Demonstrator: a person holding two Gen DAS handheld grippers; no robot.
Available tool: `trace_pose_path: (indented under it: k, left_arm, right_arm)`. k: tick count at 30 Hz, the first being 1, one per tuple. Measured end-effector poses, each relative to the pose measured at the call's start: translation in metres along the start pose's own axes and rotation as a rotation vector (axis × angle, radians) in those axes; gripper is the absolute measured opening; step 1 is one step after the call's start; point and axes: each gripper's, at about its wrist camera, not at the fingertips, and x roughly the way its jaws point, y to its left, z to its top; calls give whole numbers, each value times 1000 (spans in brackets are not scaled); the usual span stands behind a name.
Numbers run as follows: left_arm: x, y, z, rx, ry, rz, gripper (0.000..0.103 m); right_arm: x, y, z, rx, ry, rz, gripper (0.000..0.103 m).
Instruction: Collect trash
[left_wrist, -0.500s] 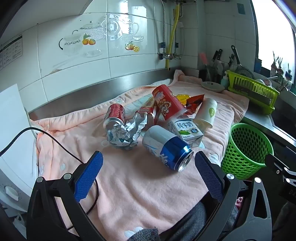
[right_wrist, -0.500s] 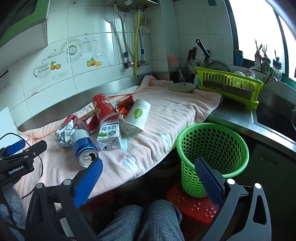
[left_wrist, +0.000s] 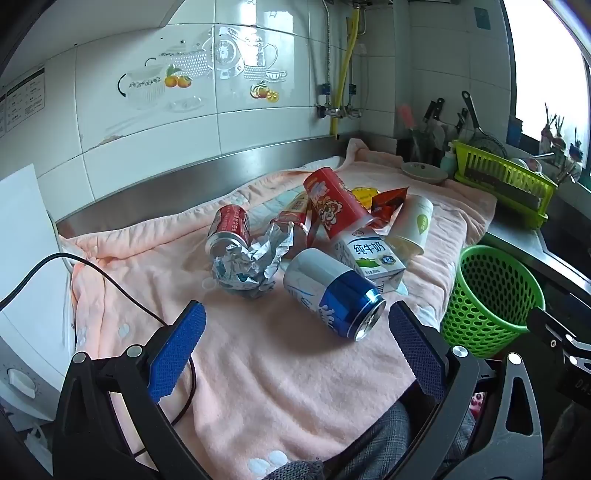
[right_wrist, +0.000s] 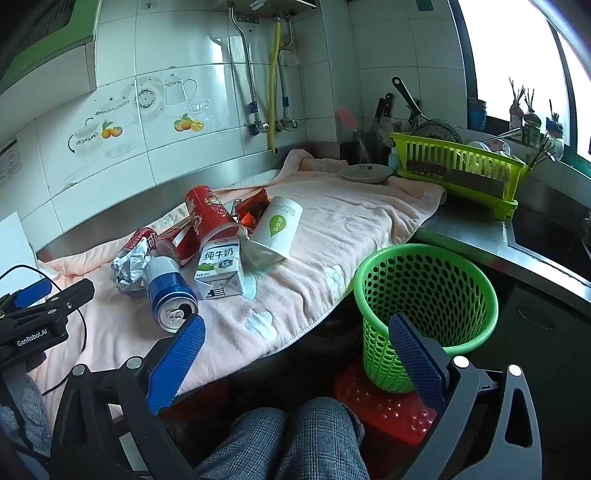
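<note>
A pile of trash lies on a pink towel (left_wrist: 258, 369): a blue and silver can (left_wrist: 332, 291) on its side, crumpled foil (left_wrist: 251, 262), a red can (left_wrist: 229, 229), a tall red tube (left_wrist: 332, 206), a milk carton (left_wrist: 373, 258) and a white paper cup (left_wrist: 410, 229). My left gripper (left_wrist: 295, 347) is open and empty, just short of the blue can. My right gripper (right_wrist: 295, 354) is open and empty, low in front of the counter, beside the green mesh basket (right_wrist: 424, 295). The same pile shows in the right wrist view, with the blue can (right_wrist: 170, 291) nearest.
A green dish rack (right_wrist: 458, 170) and a small plate (right_wrist: 365, 173) stand at the back right, next to knives and a sink. A black cable (left_wrist: 110, 288) crosses the towel's left side. A white appliance (left_wrist: 22, 295) stands at the left. The person's knees (right_wrist: 295, 435) are below.
My left gripper has moved slightly forward toward the blue can. My right gripper has barely moved.
</note>
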Motion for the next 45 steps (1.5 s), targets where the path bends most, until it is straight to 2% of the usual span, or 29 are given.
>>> trace_pose_path:
  k: [45]
  left_arm:
    - [1, 4, 1, -8, 3, 3, 98]
  right_arm:
    - [5, 5, 4, 4, 5, 7, 97]
